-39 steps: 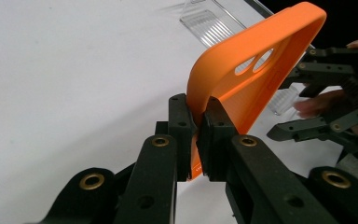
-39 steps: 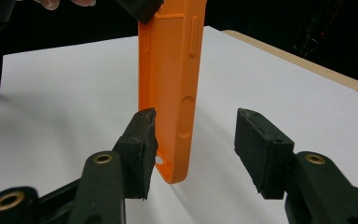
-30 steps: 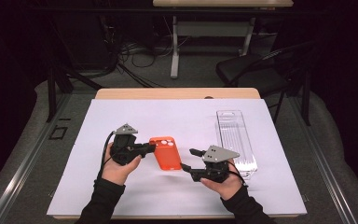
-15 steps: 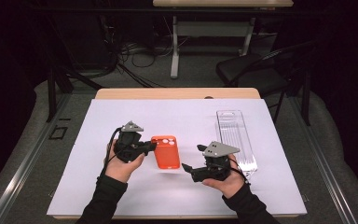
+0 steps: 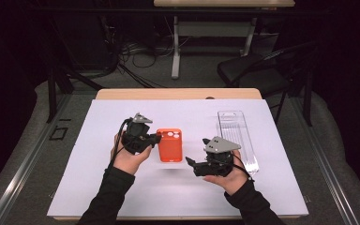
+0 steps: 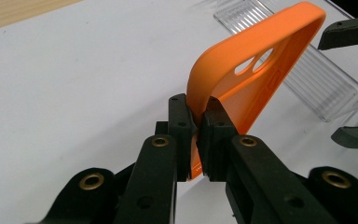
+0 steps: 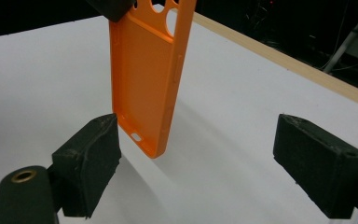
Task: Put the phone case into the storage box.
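Note:
An orange phone case (image 5: 169, 145) hangs off the white sheet, held by its side rim near the camera cut-outs. My left gripper (image 5: 157, 138) is shut on that rim; in the left gripper view the pads (image 6: 182, 122) pinch the thin wall of the phone case (image 6: 256, 74). My right gripper (image 5: 190, 164) sits to the right of the case's lower end and is open. In the right gripper view the bottom corner of the phone case (image 7: 147, 79) hangs just beyond the left pad (image 7: 91, 156), not touching it, with nothing inside my right gripper (image 7: 214, 144).
A clear ribbed plastic tray (image 5: 236, 138) lies on the white sheet (image 5: 98, 187) right of my right hand. The table's wooden far edge (image 5: 178, 93) runs behind. A dark chair (image 5: 258, 70) and cables stand beyond the table.
My left gripper has shifted slightly right and the orange case has come up off the sheet, leaving a shadow below it. My right gripper has hardly moved.

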Demonstrator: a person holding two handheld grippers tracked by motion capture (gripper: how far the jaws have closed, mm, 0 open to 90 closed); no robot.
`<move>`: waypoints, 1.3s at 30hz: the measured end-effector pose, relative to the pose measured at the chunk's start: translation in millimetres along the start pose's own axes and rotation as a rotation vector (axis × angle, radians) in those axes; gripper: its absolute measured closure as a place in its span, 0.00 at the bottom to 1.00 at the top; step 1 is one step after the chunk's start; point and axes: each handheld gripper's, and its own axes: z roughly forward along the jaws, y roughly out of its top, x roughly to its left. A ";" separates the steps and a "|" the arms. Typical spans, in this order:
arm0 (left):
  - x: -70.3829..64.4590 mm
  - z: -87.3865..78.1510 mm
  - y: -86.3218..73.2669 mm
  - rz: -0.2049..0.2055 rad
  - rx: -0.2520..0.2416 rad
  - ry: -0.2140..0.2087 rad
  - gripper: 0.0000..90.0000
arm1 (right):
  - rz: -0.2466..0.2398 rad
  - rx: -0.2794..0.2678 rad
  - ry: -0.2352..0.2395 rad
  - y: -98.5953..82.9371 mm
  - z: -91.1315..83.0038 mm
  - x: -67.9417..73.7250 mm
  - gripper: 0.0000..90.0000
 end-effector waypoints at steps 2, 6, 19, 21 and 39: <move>-2.1 3.2 3.8 0.001 0.006 0.004 0.94 | -0.011 -0.001 -0.017 4.5 -0.3 -0.8 0.17; -6.6 11.4 10.0 -0.002 0.014 0.006 0.94 | -0.029 -0.010 -0.048 14.5 -0.3 -4.1 0.20; -19.0 25.5 19.3 0.009 0.044 0.006 0.94 | -0.120 0.038 -0.157 35.8 3.9 -5.9 0.28; -21.1 26.2 19.7 0.012 0.044 0.006 0.94 | -0.139 0.041 -0.174 36.7 3.6 -4.8 0.30; -39.3 29.0 17.0 0.053 0.056 0.018 0.94 | -0.167 0.008 -0.203 34.5 -8.5 -1.4 0.58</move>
